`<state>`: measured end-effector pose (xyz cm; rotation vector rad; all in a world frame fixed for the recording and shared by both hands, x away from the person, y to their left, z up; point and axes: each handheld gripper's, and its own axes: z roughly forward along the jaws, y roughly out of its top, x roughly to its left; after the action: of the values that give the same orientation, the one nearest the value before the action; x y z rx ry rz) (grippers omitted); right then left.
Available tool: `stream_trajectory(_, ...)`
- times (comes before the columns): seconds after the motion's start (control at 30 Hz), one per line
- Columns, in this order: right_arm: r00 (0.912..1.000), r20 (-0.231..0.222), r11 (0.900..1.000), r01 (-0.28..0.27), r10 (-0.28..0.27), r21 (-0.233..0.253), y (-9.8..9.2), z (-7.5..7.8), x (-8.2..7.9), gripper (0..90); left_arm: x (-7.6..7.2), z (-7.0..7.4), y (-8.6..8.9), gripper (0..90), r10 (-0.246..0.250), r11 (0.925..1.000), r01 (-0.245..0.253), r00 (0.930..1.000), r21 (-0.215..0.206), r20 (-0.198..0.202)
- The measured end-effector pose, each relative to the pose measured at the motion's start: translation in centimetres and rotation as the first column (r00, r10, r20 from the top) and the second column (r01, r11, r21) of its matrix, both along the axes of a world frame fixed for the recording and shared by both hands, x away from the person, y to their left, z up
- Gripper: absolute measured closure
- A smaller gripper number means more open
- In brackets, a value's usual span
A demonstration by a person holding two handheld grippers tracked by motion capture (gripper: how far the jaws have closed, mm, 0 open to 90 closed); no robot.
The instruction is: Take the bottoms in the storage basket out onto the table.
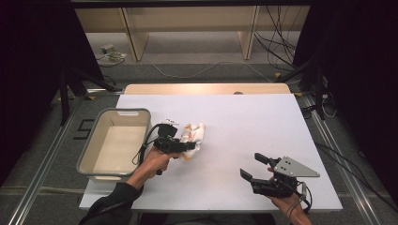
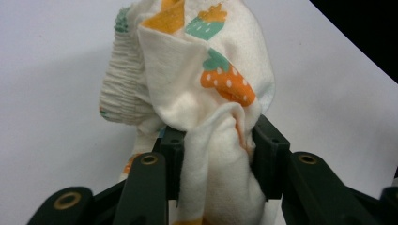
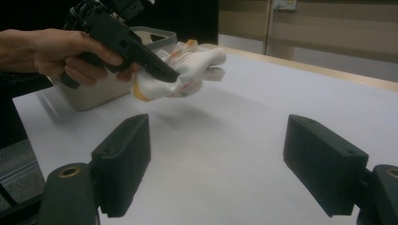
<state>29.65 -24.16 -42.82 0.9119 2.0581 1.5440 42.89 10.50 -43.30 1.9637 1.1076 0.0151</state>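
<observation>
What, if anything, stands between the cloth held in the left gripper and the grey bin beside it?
Nothing visible does. The left gripper is shut on the printed cloth, lifted off the white table, and the grey bin sits open-topped on the gripper's far side.

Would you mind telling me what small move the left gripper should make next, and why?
Probably carry the cloth sideways over the bin. The left gripper is clamped on it and holds it off the table, and the open bin beside it looks empty.

Soft printed fleecy cloth (image 2: pixel 206 93), matt black plastic jaws, matt white table (image 1: pixel 244 126)
</observation>
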Motion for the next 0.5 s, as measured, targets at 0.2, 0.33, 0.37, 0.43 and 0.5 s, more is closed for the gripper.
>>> stream_trajectory(0.2,1.0,0.0,1.0,0.0,0.0,0.0,0.0,0.0,0.0,24.4,0.0,-0.27,-0.16,61.4,-0.001,1.0,0.001,1.0,0.008,-0.006)
stream_trajectory(0.33,1.0,0.0,1.0,0.0,0.0,-0.001,0.0,0.0,0.0,24.4,0.02,-0.49,-0.29,60.7,-0.006,0.9999,0.006,0.9999,0.012,-0.011)
stream_trajectory(0.37,1.0,-0.001,1.0,0.0,0.0,0.0,0.0,0.0,-0.01,24.4,0.02,-0.54,-0.31,60.6,-0.006,0.9999,0.006,0.9999,0.014,-0.011)
stream_trajectory(0.43,1.0,0.001,1.0,-0.001,0.001,0.001,0.01,-0.01,0.0,24.4,0.03,-0.62,-0.36,60.2,-0.008,0.9998,0.008,0.9999,0.015,-0.016)
stream_trajectory(0.5,1.0,-0.002,1.0,0.0,0.0,0.0,0.01,0.0,-0.03,24.4,0.02,-0.72,-0.4,59.8,-0.011,0.9998,0.011,0.9998,0.019,-0.016)
